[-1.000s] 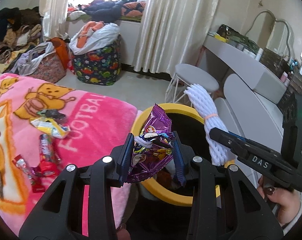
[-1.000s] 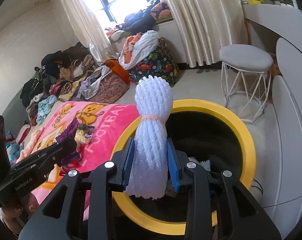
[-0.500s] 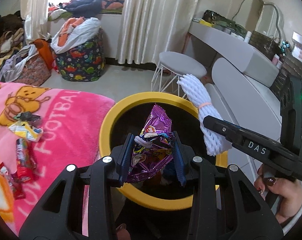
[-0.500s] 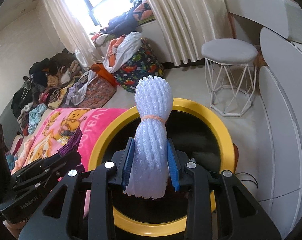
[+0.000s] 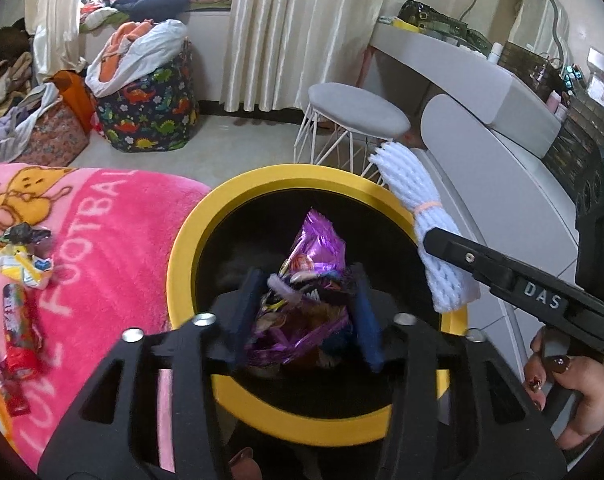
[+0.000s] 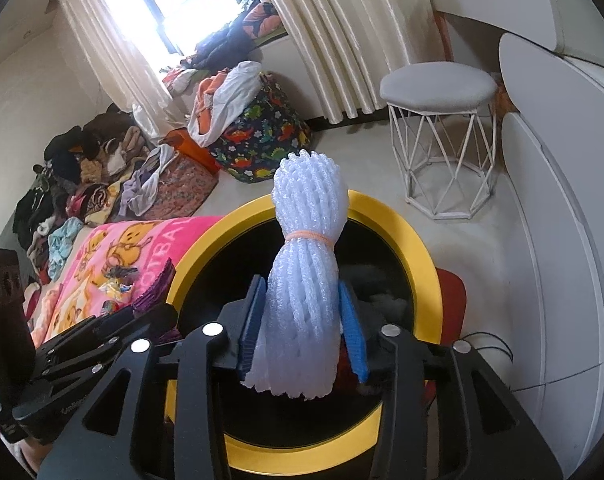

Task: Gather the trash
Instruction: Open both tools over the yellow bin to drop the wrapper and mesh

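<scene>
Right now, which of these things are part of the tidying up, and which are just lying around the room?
Part of the job: purple snack wrapper between the opening left gripper, white foam netting between the opening right gripper, yellow-rimmed bin, wrappers on the pink blanket.

Just lying about: stool, dinosaur-print bag, clothes pile, curtains.

Black frame, blue jaws, silver screws

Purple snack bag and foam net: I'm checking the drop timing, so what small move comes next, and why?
Probably finish opening both tools. The purple snack bag and white foam net hang over the yellow-rimmed bin, jaws already opening, so both should fall in.
</scene>
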